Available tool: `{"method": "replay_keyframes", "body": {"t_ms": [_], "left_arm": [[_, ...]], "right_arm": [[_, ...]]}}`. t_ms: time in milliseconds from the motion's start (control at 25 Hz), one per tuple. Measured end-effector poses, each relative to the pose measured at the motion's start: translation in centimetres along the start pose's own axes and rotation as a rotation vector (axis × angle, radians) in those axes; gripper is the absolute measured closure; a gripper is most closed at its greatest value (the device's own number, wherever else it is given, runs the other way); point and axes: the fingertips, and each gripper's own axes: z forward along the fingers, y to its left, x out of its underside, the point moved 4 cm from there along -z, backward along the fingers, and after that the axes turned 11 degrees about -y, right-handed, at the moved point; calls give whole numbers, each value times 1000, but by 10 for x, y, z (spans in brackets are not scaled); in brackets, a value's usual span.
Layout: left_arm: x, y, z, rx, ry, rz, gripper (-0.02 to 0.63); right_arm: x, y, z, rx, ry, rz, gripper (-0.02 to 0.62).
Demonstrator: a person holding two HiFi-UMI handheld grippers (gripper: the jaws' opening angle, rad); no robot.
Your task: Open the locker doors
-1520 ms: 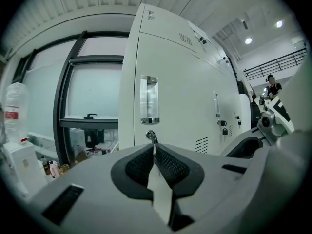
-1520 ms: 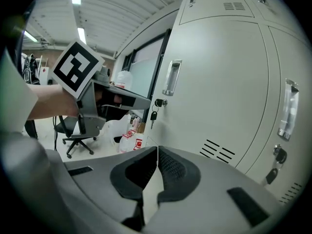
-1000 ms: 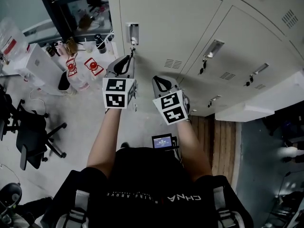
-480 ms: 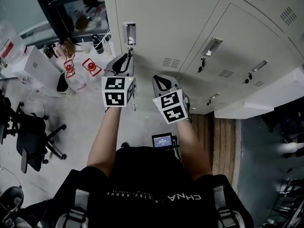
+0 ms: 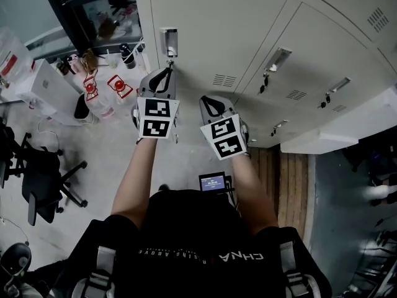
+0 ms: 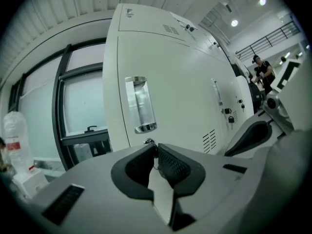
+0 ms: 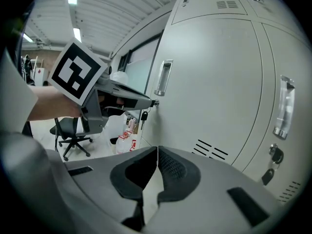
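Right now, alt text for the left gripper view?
The left hand-held gripper, its jaws just closing, pinches the key in a closed locker door, below its recessed handle. More lockers to the right, a window to the left.
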Motion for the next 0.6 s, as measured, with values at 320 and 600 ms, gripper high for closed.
{"method": "replay_keyframes", "body": {"t_ms": [320,600], "left_arm": [[0,-5,1,84,62,382,568],[-1,-9,1,166,116,698,568]], "right_arm": [[-6,6,5,-23,-17,33,563],[-10,3,9,-17,-33,62,563]]}}
